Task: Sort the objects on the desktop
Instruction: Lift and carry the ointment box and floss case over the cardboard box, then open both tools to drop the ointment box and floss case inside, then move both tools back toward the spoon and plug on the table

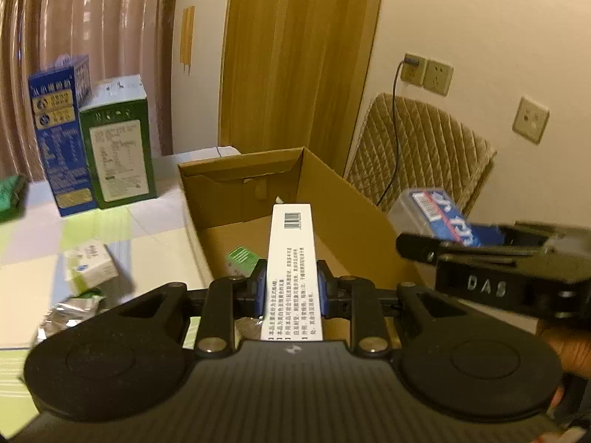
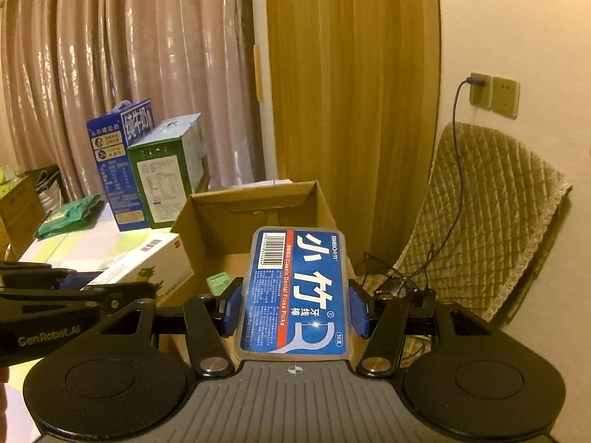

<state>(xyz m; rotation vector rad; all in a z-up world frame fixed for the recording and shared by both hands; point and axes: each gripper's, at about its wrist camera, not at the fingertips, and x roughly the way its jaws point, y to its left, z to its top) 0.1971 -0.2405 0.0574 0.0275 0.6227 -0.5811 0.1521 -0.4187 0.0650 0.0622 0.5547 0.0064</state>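
Left gripper (image 1: 291, 291) clamped tight on slim white box (image 1: 291, 258); right gripper (image 2: 293, 304) half-spread, pinching dental floss case (image 2: 295, 291). Both poised over near edge of open carton (image 1: 332, 184). Risk: early release, items dropping outside; grippers colliding.

We count two grippers, the left gripper (image 1: 291, 291) and the right gripper (image 2: 295, 308), each with one box clamped between its pads: one long white carton (image 1: 291, 269) and one blue floss-pick box (image 2: 295, 291). One open cardboard box (image 1: 332, 192) stands on the table (image 1: 155, 240), with one small green box (image 1: 242, 258) in it. Two tall cartons stand at the table's far edge, one blue (image 1: 62, 136) and one green (image 1: 120, 147). Near its left edge lie one small white box (image 1: 90, 267), one foil packet (image 1: 68, 313) and one green pouch (image 1: 11, 195).
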